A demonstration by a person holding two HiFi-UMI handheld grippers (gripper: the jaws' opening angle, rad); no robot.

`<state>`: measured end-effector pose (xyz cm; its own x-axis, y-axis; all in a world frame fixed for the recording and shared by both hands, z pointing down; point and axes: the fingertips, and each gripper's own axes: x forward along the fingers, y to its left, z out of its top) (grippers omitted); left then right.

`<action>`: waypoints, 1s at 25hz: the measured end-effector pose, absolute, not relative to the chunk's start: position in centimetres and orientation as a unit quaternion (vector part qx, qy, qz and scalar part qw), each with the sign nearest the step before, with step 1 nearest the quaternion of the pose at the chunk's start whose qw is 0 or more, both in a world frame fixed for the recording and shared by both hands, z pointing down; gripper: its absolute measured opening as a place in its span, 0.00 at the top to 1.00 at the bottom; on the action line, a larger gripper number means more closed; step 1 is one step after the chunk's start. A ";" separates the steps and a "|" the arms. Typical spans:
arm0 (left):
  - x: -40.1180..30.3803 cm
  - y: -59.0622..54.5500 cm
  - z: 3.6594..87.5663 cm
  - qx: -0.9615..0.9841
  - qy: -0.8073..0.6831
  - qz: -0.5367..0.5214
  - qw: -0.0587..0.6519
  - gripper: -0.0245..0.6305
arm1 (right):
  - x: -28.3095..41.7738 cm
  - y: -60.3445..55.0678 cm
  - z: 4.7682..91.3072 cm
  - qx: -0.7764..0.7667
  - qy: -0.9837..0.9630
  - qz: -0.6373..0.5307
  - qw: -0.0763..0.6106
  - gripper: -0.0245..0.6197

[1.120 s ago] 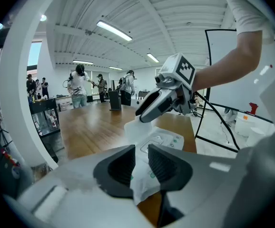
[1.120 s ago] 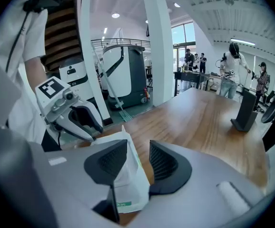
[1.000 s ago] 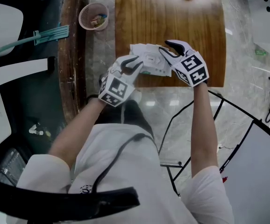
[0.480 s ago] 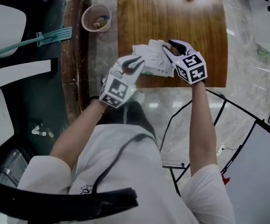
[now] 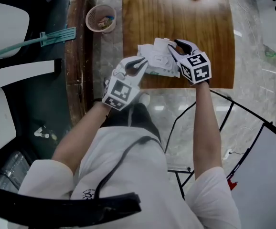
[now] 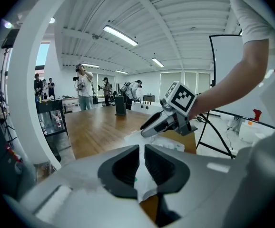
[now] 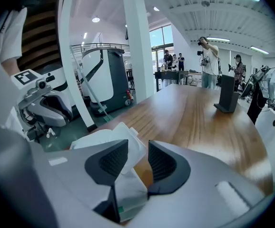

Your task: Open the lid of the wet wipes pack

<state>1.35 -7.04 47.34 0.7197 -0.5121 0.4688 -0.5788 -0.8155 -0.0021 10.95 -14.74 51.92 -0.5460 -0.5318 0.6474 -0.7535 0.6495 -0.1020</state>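
Note:
The white wet wipes pack lies at the near edge of the wooden table, held between both grippers. My left gripper is at its left end. In the left gripper view its jaws are closing, and the pack's thin white edge is pressed between the pads. My right gripper holds the pack's right end, which is tilted up off the table. In the right gripper view the white pack sits between that gripper's pads. I cannot tell whether the lid is lifted.
A pink basket stands on the floor left of the table, with a green-handled tool beside it. A black metal stand rises near my right arm. People stand far across the room.
The left gripper's jaws have narrowed onto the pack's left edge. The right gripper has rolled a little and raised the pack's right end. Neither hand has shifted much.

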 end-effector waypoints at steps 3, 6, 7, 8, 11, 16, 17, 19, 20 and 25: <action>1.1 -6.9 46.7 0.925 -0.296 0.229 0.068 0.91 | 10.9 -14.5 51.2 0.384 -0.858 0.186 0.286 0.74; 1.1 -6.7 46.0 0.926 -0.296 0.227 0.062 0.91 | 11.1 -14.0 50.5 0.392 -0.857 0.183 0.278 0.74; 1.2 -6.6 45.7 0.926 -0.295 0.227 0.060 0.92 | 11.2 -13.7 50.3 0.395 -0.857 0.182 0.276 0.74; 1.3 -6.4 45.3 0.927 -0.295 0.226 0.058 0.92 | 11.3 -13.5 50.1 0.398 -0.856 0.182 0.274 0.74; 1.3 -5.9 44.2 0.928 -0.296 0.221 0.052 0.92 | 11.7 -12.7 49.2 0.407 -0.855 0.180 0.267 0.74; 1.3 -5.4 42.2 0.928 -0.304 0.209 0.051 0.94 | 12.3 -11.2 46.7 0.426 -0.855 0.182 0.233 0.75; 1.3 -5.2 41.8 0.929 -0.305 0.205 0.053 0.95 | 12.3 -10.6 45.9 0.431 -0.856 0.185 0.218 0.80; 1.4 -4.9 40.8 0.930 -0.308 0.195 0.054 0.95 | 12.2 -9.4 44.2 0.440 -0.858 0.192 0.182 0.86; 1.5 -4.7 40.3 0.930 -0.309 0.191 0.053 0.95 | 12.1 -8.7 43.4 0.445 -0.859 0.193 0.165 0.88; 1.6 -3.4 38.2 0.934 -0.307 0.175 0.052 0.96 | 12.1 -4.6 39.7 0.479 -0.852 0.192 0.092 0.94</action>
